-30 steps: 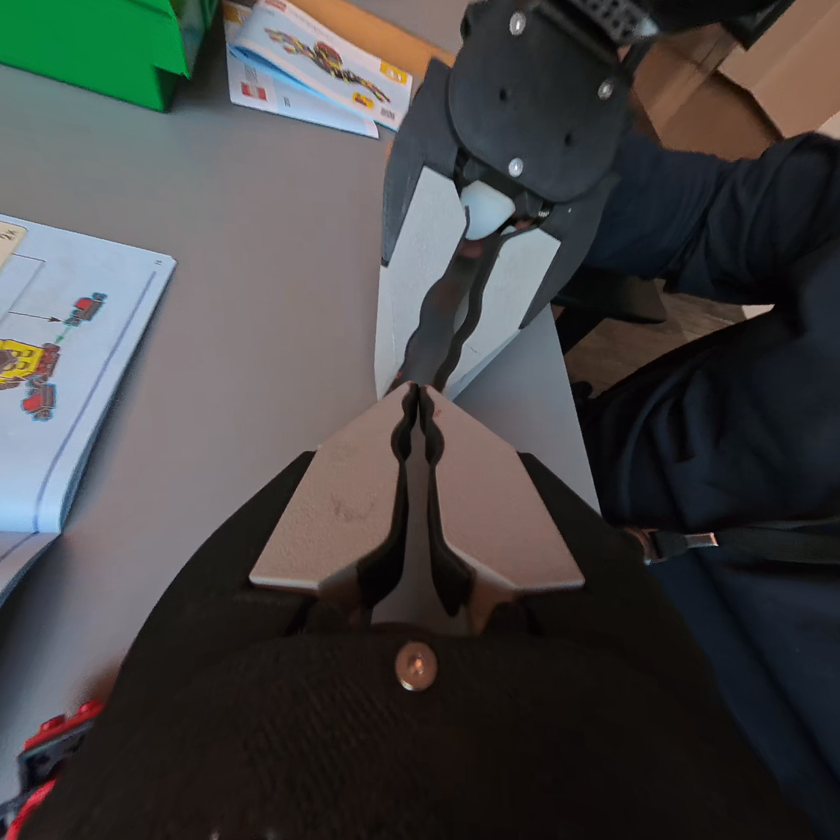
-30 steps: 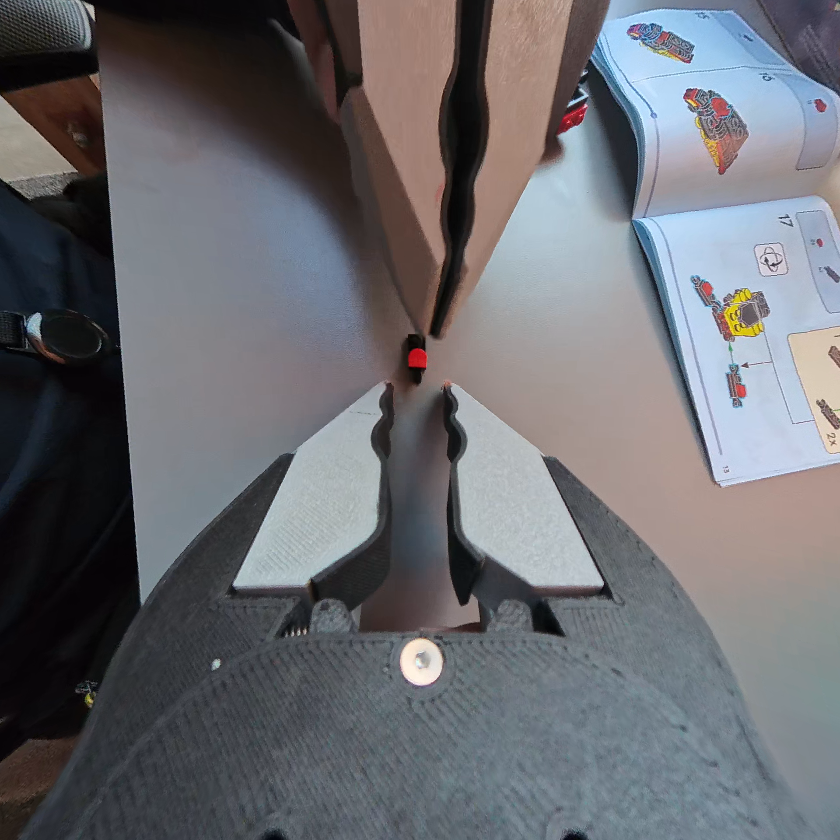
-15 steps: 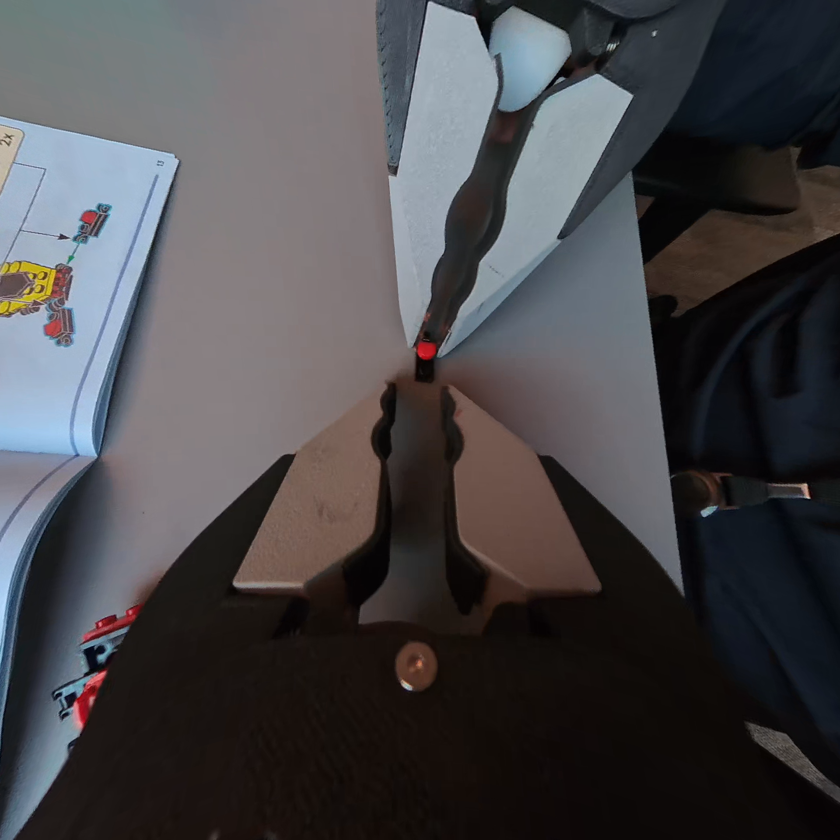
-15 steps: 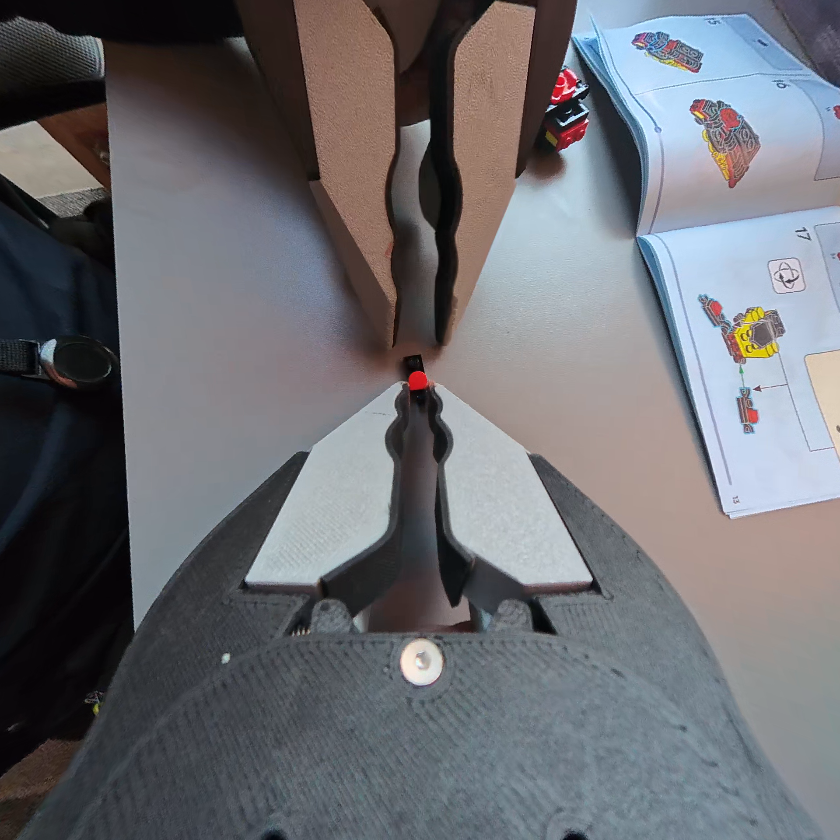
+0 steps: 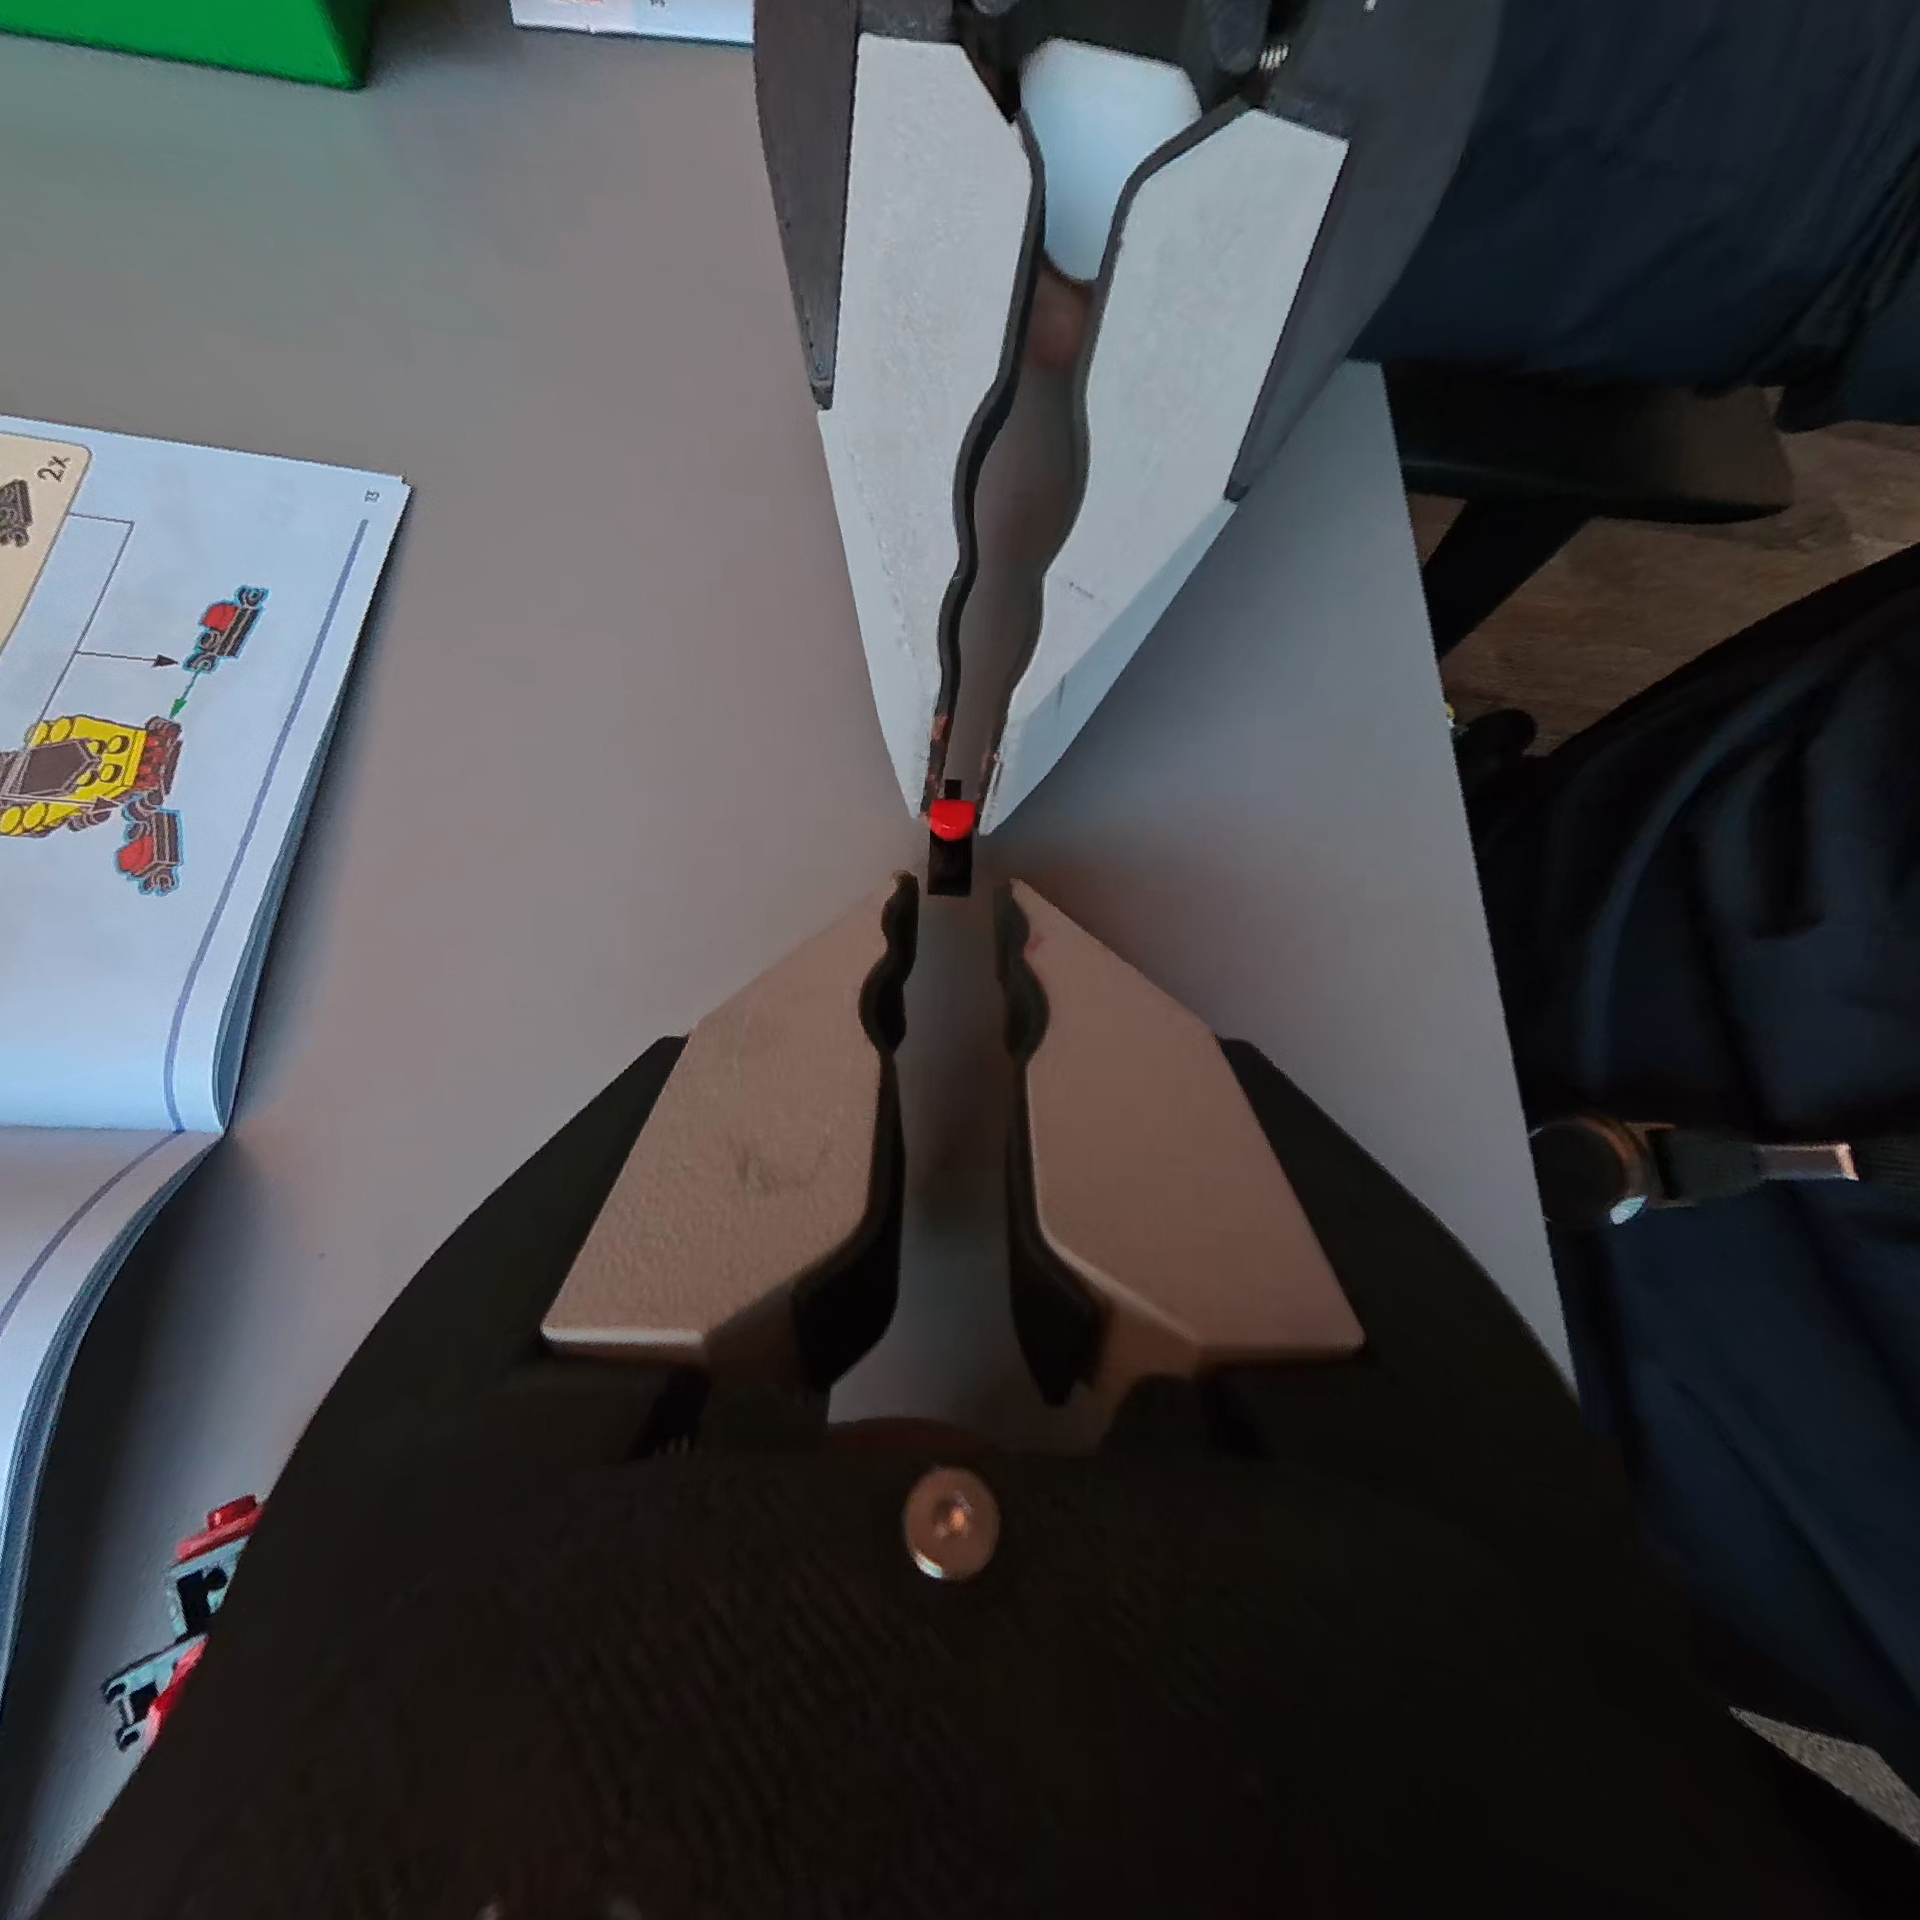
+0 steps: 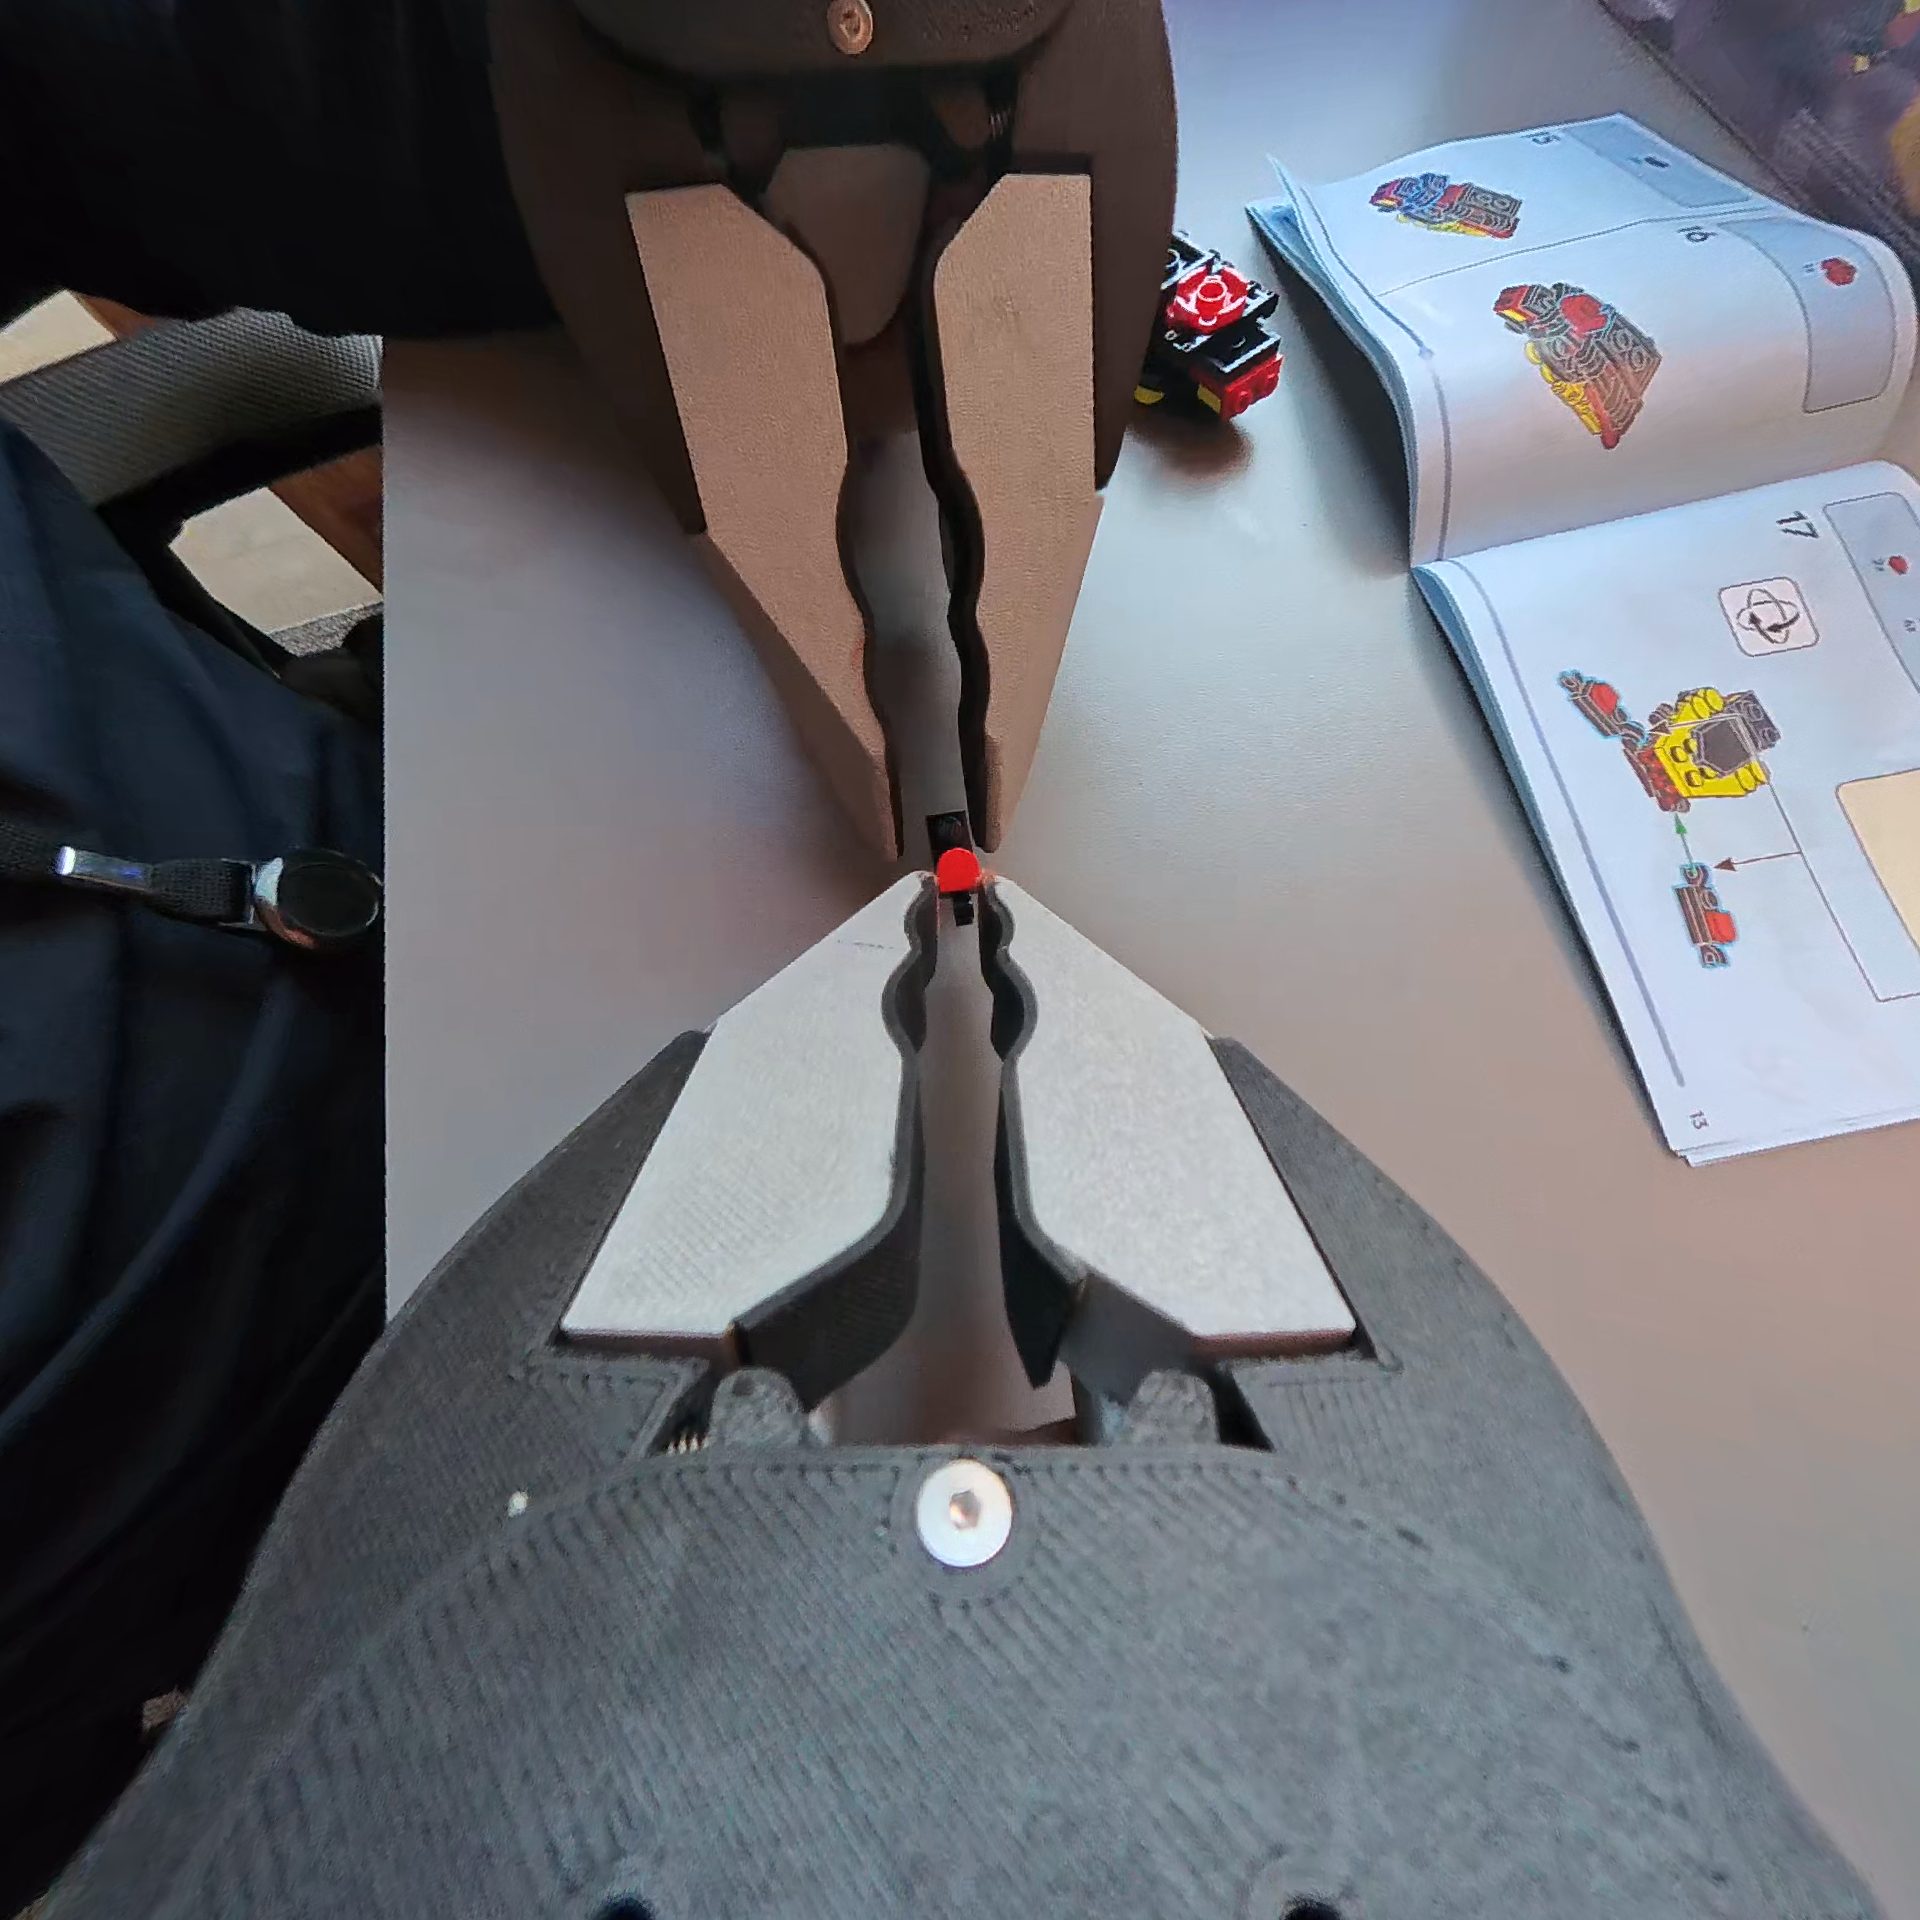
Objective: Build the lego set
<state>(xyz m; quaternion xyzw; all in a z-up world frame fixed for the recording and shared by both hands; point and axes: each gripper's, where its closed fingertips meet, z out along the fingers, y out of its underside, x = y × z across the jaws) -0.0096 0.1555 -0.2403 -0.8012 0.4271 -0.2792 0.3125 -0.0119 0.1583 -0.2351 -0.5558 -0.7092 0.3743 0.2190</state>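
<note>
Judging by what's on the desk (image 6: pixel 1299 727), this build is somewhere in the middle, not near the end. Dead centre of both wrist views sits a tiny sub-assembly, a red round piece on a small black piece (image 5: pixel 948 847). The right gripper (image 6: pixel 954 891) has its jaws closed on the red end of it, tips nearly together with the part pinched between them. The left gripper (image 5: pixel 951 902) is right behind the black end, jaws apart with a clear gap, and the black bit pokes just past its tips without being squeezed as far as the left wrist view shows. So the little part looks like it belongs to the right side now.

What seems done: a chunky red and black model section (image 6: pixel 1210 332) sits in the upper middle of the right wrist view, just beside the open instruction booklet (image 6: pixel 1662 727). The same section peeks out at the lower left edge of the left wrist view, mostly hidden by the gripper body.

What's left, going by the open page: drawings show a bigger yellow and red model with small arm-like bits attached, and nothing yellow is visible on the desk. So the small part probably needs to go onto the main section, plus more steps after that. A green box (image 5: pixel 187 31) and a second booklet (image 5: pixel 634 8) sit at the top edge of the left wrist view
</note>
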